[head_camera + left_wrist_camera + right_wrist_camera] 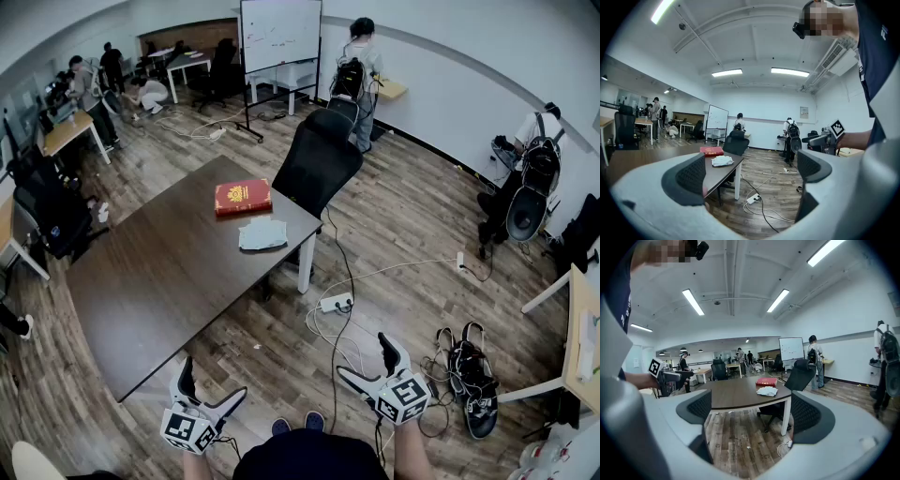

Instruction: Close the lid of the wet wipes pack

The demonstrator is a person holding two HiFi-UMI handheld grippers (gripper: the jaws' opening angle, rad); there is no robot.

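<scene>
wet wipes pack [262, 234] on dark surface [159, 281], at 5 o'clock of red book [243, 197], left tool [211, 382] at 7 o'clock, right tool [367, 359] at 5 o'clock, both spread and empty, well apart from pack

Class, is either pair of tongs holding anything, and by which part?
Nothing is held: left tongs and right tongs stand open and empty, away from the wet wipes pack.
</scene>
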